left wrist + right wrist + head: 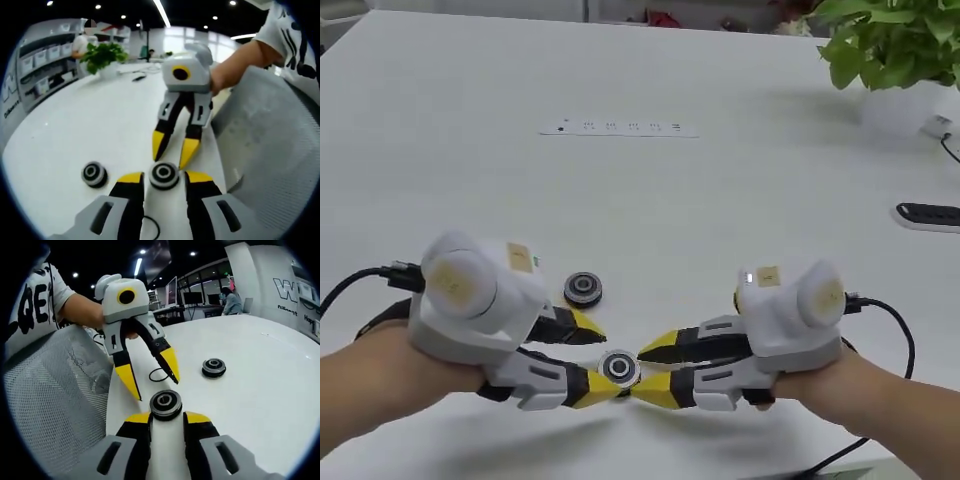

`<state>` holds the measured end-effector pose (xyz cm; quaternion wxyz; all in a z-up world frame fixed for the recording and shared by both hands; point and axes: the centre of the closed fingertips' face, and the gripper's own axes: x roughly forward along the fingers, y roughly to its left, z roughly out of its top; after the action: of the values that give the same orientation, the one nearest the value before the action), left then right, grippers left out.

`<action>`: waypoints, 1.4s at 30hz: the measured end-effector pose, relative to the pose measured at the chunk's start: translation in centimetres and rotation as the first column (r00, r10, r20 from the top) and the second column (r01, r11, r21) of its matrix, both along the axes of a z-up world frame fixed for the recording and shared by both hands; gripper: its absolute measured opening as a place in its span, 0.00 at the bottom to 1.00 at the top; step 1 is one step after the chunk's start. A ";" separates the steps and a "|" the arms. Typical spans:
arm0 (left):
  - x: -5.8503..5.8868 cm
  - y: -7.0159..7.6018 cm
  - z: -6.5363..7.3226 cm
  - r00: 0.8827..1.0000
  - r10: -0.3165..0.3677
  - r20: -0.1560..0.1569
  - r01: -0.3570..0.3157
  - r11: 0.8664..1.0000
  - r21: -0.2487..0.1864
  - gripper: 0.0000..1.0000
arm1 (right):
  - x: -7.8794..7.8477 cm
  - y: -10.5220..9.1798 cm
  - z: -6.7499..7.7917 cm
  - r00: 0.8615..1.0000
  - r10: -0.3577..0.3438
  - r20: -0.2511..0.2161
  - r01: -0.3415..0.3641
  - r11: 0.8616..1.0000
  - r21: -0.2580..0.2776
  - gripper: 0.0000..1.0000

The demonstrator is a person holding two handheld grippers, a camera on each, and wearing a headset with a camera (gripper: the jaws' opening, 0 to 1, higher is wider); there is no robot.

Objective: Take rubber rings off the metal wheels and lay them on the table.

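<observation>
I hold both grippers spread, neither pinching anything: the left gripper (600,358) and right gripper (650,369) meet nose to nose over the white table (670,200), their yellow tips bracketing a black-rimmed metal wheel (620,367) lying flat between them. A second wheel (583,288) sits just beyond the left gripper. A loose rubber ring (159,375) lies on the table under that gripper's jaws.

A broad white worktop (650,190) carries a leafy potted plant (890,45) at its far corner. Shelves of storage bins (40,70) stand beside the plant, under bright ceiling lights (161,12). A grey mesh chair (270,140) sits well apart from the plant.
</observation>
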<state>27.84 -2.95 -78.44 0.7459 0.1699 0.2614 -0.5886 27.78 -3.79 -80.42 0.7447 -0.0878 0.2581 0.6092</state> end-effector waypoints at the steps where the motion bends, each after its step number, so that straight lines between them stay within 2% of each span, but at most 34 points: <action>1: 0.0 -0.1 0.0 1.000 -0.002 -0.001 0.002 1.000 0.001 0.31 | 0.0 0.0 -0.1 1.000 -0.001 0.000 0.001 1.000 -0.001 0.21; 18: 0.0 -0.9 -0.9 1.000 -0.011 0.008 0.011 1.000 0.016 0.18 | 0.0 -0.1 -0.4 1.000 0.003 0.001 -0.003 1.000 -0.005 0.17; 22: 0.1 -0.9 -0.9 0.999 -0.010 0.030 0.010 1.000 0.016 0.16 | -0.1 0.0 -0.4 1.000 0.005 0.003 -0.005 1.000 -0.005 0.15; 27: 0.1 -0.9 -0.9 0.999 0.001 0.036 -0.001 1.000 0.008 0.16 | -0.1 -0.1 -0.5 1.000 0.004 0.007 -0.004 1.000 -0.009 0.13; 30: 0.1 -0.9 -0.9 0.999 0.003 0.053 -0.004 1.000 0.012 0.14 | -0.1 -0.2 -0.5 1.000 -0.002 -0.001 0.002 1.000 -0.010 0.11; 31: 0.2 -1.0 -0.9 0.997 -0.004 0.071 0.002 1.000 0.017 0.14 | -0.1 -0.3 -0.6 1.000 -0.004 -0.001 0.004 1.000 -0.011 0.09; 35: 0.1 -0.9 -0.9 0.998 0.006 0.067 -0.007 1.000 0.016 0.14 | -0.1 -0.3 -0.6 1.000 -0.012 -0.005 0.012 1.000 -0.012 0.08; 42: 0.0 -0.8 -0.8 0.997 -0.007 0.078 0.005 1.000 0.019 0.14 | -0.1 -0.3 -0.6 1.000 -0.022 -0.019 0.022 1.000 -0.014 0.07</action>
<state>27.86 -3.77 -79.29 0.7521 0.2008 0.2371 -0.5812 27.68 -4.13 -81.04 0.7482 -0.0843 0.2703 0.6001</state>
